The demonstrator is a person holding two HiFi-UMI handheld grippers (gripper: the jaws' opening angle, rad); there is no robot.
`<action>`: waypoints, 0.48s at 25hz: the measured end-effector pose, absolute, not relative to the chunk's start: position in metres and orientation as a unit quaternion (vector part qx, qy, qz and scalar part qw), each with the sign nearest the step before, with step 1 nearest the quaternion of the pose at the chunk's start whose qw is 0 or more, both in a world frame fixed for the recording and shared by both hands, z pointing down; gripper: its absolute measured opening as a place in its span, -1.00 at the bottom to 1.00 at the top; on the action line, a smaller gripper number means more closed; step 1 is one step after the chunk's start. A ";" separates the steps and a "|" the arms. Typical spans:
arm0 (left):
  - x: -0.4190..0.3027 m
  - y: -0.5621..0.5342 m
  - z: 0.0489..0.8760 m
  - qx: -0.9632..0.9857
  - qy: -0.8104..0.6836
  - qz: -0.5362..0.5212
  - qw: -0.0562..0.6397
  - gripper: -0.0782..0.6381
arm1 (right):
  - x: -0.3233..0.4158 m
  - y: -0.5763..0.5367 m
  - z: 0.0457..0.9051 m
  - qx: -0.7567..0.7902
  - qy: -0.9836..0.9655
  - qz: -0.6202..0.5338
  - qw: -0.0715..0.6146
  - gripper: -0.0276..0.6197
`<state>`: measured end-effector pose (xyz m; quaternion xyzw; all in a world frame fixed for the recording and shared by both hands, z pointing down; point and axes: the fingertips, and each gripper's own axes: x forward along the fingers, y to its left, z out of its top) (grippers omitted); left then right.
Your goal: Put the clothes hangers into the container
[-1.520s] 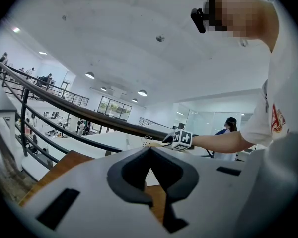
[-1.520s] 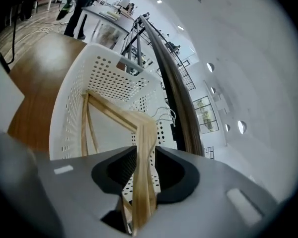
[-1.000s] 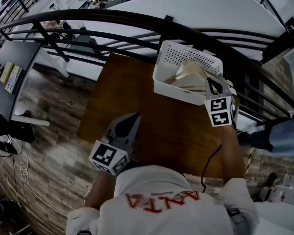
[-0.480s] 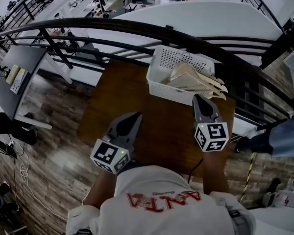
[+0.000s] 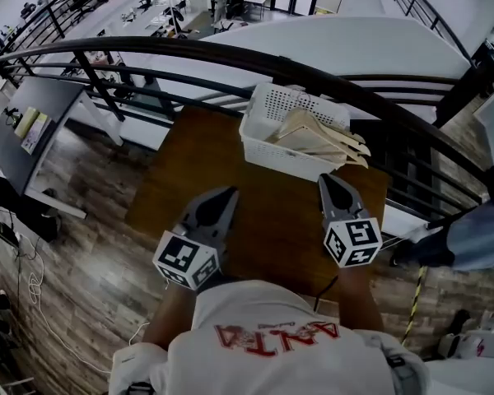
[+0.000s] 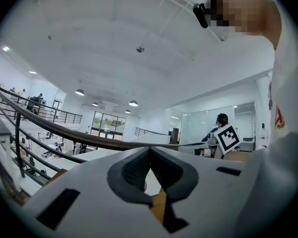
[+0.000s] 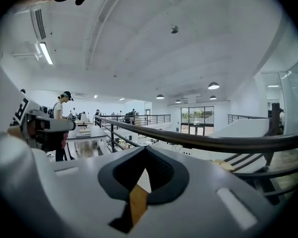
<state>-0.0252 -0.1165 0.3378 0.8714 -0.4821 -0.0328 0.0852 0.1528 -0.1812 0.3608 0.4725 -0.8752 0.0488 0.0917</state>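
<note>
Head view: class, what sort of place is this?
Probably an upper mezzanine in an open-plan office or workshop: a curved dark railing runs past the wooden table, and desks fill the floor below.

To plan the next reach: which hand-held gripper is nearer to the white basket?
Right. The right hand-held gripper sits just before the white basket, pointing at it; the left hand-held gripper is farther back over the table.

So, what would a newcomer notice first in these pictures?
A white basket of wooden hangers sits at the far edge of the brown table, just before a dark curved railing. Nearer, the left gripper and right gripper hover over the table, jaws together and empty.
</note>
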 end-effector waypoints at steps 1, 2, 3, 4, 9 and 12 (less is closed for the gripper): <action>-0.024 -0.114 0.337 0.872 -0.481 -0.032 0.085 -0.76 | 0.153 -0.178 0.360 0.470 -0.876 0.047 0.091 -0.91; -0.022 -0.112 0.337 0.872 -0.481 -0.032 0.084 -0.76 | 0.153 -0.175 0.359 0.469 -0.878 0.045 0.090 -0.91; -0.020 -0.109 0.336 0.873 -0.480 -0.032 0.083 -0.76 | 0.153 -0.172 0.359 0.467 -0.879 0.043 0.089 -0.91; -0.019 -0.107 0.336 0.873 -0.480 -0.032 0.081 -0.76 | 0.153 -0.169 0.359 0.466 -0.880 0.041 0.087 -0.91; -0.020 -0.099 0.336 0.871 -0.483 -0.034 0.075 -0.76 | 0.150 -0.161 0.362 0.459 -0.884 0.039 0.085 -0.91; -0.013 -0.097 0.337 0.869 -0.487 -0.033 0.077 -0.76 | 0.156 -0.160 0.364 0.456 -0.885 0.042 0.087 -0.91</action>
